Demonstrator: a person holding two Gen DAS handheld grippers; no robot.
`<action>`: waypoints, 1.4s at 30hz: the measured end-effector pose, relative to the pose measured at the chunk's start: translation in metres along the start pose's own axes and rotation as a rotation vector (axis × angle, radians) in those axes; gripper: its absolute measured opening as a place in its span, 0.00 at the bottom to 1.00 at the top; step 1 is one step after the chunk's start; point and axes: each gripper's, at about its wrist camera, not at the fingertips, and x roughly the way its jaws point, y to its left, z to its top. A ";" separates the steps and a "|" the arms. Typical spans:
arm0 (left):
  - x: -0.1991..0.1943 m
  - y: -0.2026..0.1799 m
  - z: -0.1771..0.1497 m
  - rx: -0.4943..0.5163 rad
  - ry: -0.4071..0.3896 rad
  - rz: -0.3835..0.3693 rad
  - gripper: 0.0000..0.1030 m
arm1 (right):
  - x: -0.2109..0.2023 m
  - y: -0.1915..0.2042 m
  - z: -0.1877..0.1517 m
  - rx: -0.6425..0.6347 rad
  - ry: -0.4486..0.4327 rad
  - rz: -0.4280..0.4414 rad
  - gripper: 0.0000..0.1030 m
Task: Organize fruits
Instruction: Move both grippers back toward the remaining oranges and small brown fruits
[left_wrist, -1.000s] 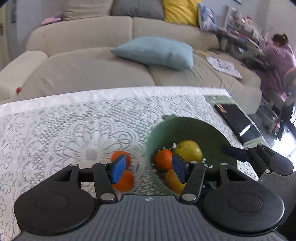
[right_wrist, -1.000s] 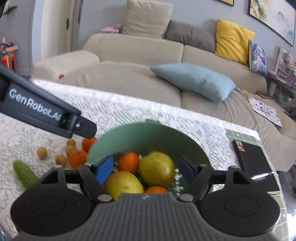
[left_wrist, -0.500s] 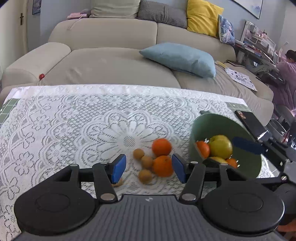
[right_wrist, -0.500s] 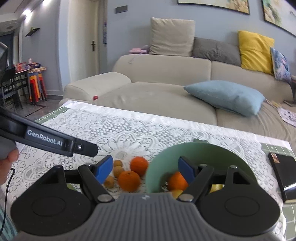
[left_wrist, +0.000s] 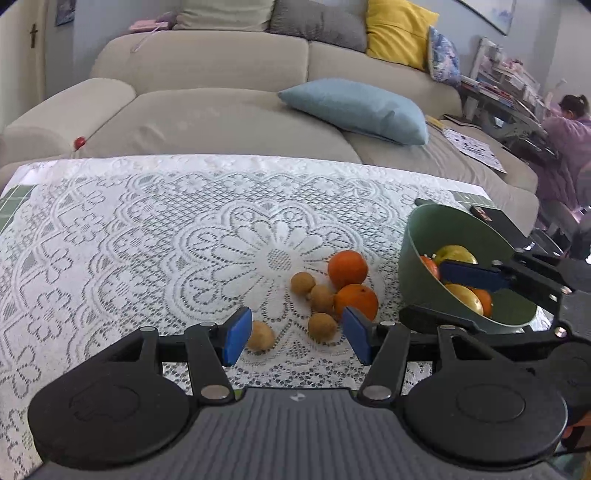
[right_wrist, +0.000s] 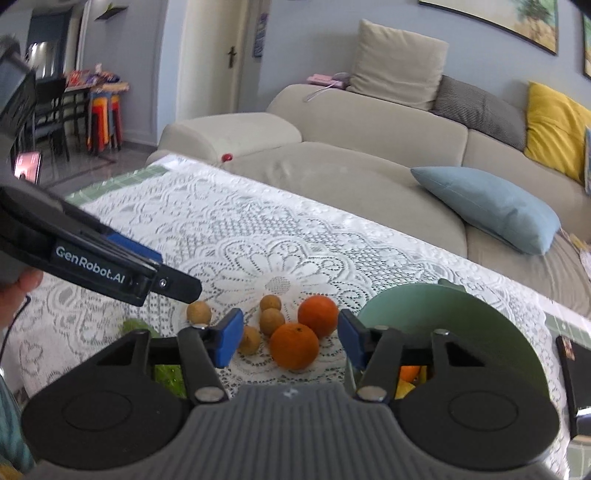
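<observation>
Two oranges (left_wrist: 352, 286) lie on the lace tablecloth beside several small brown round fruits (left_wrist: 320, 298). A green bowl (left_wrist: 421, 240) at the right holds a yellow-green apple (left_wrist: 456, 254) and more oranges. My left gripper (left_wrist: 295, 334) is open and empty, just short of the brown fruits. My right gripper (right_wrist: 290, 338) is open and empty, with the near orange (right_wrist: 294, 345) between its fingers' line of sight; its fingers (left_wrist: 469, 275) reach over the bowl in the left wrist view. The bowl (right_wrist: 480, 325) sits right of the right gripper.
A green vegetable (right_wrist: 138, 326) lies at the left, partly hidden by the right gripper. A black book (right_wrist: 572, 373) lies right of the bowl. A beige sofa (left_wrist: 221, 107) with a blue cushion (left_wrist: 354, 109) stands behind the table. A person (left_wrist: 569, 125) sits far right.
Both grippers have swung left, away from above the bowl toward the loose oranges and brown fruits. Both stay open and empty.
</observation>
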 end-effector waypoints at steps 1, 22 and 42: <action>0.000 -0.002 0.000 0.011 -0.003 -0.008 0.65 | 0.002 -0.001 0.000 -0.008 0.010 0.001 0.44; 0.069 -0.072 -0.010 0.403 0.047 -0.057 0.63 | 0.017 -0.068 0.011 0.051 0.120 0.058 0.32; 0.101 -0.093 -0.012 0.511 0.066 0.085 0.48 | 0.039 -0.077 0.024 -0.001 0.160 0.100 0.33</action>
